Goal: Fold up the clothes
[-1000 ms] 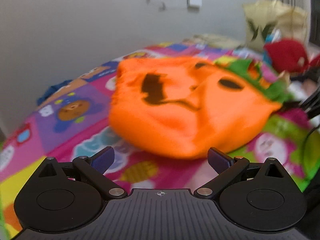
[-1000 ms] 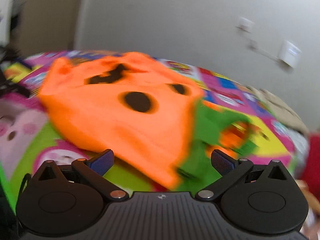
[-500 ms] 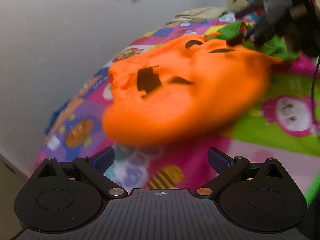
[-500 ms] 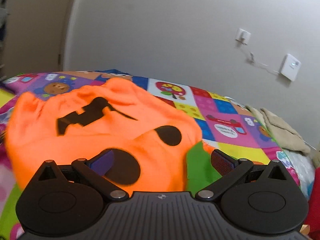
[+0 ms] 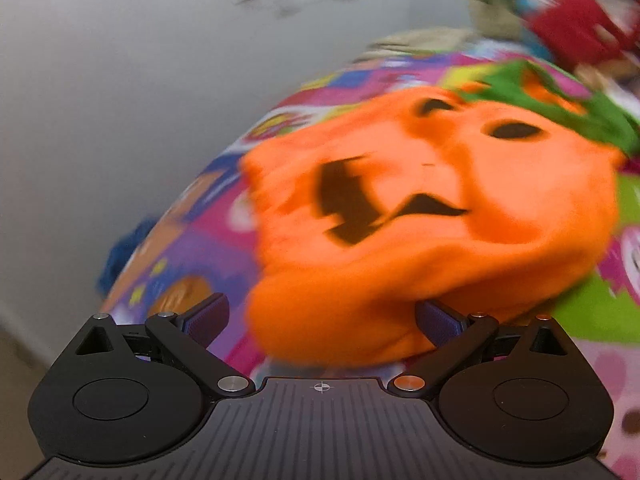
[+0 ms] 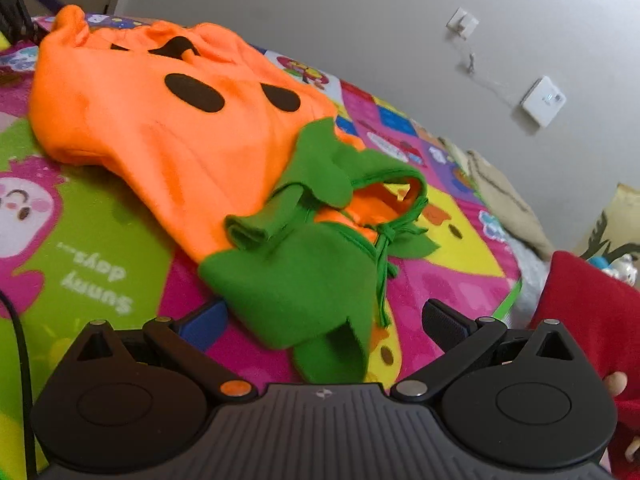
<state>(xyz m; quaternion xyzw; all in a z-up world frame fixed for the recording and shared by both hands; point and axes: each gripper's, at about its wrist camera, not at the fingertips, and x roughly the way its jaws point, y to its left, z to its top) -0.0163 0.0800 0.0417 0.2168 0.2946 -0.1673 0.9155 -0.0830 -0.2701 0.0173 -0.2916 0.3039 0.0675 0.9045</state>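
Observation:
An orange pumpkin-face costume [image 5: 420,208] with black eyes and mouth and a green leaf collar [image 6: 296,276] lies on a colourful cartoon play mat [image 6: 92,240]. My left gripper [image 5: 320,316] is open, its jaws on either side of the costume's orange bottom edge, which bulges between them. My right gripper [image 6: 320,320] is open at the other end, with the green collar lying between its jaws. In the right wrist view the orange body [image 6: 168,112] stretches away to the upper left. The left wrist view is blurred.
A grey wall [image 6: 360,20] with a socket [image 6: 462,24] and a white box [image 6: 544,100] borders the mat. A red garment [image 6: 592,308], a beige cloth [image 6: 504,200] and a printed bag [image 6: 612,232] lie to the right. A blue cloth [image 5: 124,248] lies by the wall.
Both grippers have moved in close to the costume: the left to its orange bottom edge, the right to its green collar. The costume now lies flatter and stretched out.

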